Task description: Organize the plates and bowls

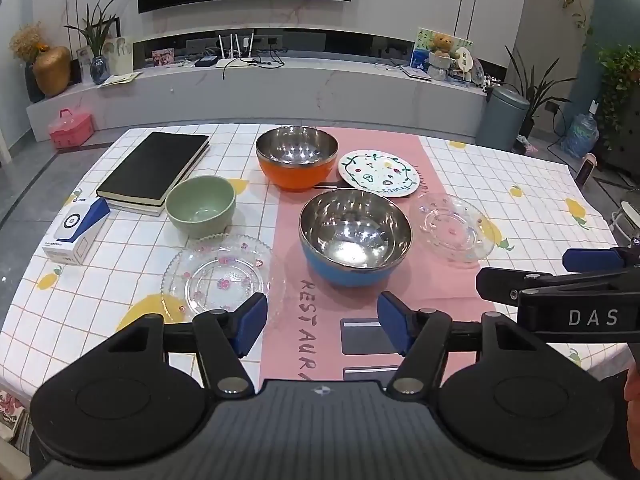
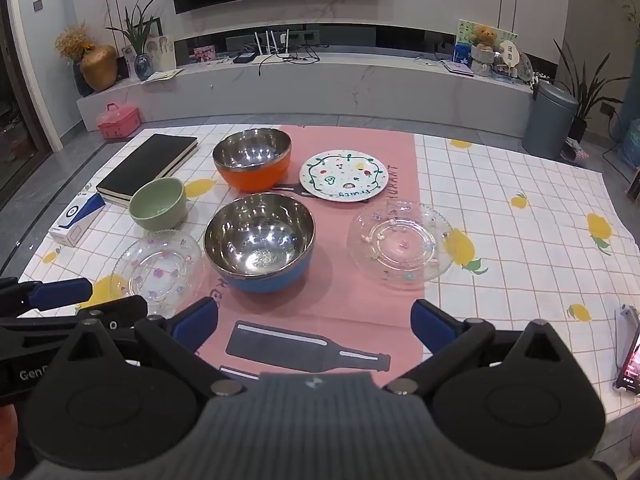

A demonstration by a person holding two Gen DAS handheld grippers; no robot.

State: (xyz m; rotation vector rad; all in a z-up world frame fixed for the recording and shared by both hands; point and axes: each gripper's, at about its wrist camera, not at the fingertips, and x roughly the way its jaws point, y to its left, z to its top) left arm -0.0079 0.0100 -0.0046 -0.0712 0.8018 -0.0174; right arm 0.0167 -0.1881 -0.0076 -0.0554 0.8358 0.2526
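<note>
Left wrist view: your left gripper [image 1: 322, 326] stood wide and empty above the table's [image 1: 120, 248] near edge. Just ahead sat the blue bowl [image 1: 354, 236], the orange bowl [image 1: 297, 158] behind it, the green bowl [image 1: 200, 205] to their left. A glass plate [image 1: 222, 278] lay nearest.

Right wrist view: your right gripper [image 2: 314, 326] gaped wide, holding nothing. The painted plate [image 2: 344, 176] and second glass plate [image 2: 400, 242] lay apart, right of the bowls.

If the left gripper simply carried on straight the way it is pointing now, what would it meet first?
Probably the blue bowl: it sits just ahead of the open left gripper, slightly right of centre. The gripper's height above the table is unclear, so it might pass over the rim.
</note>
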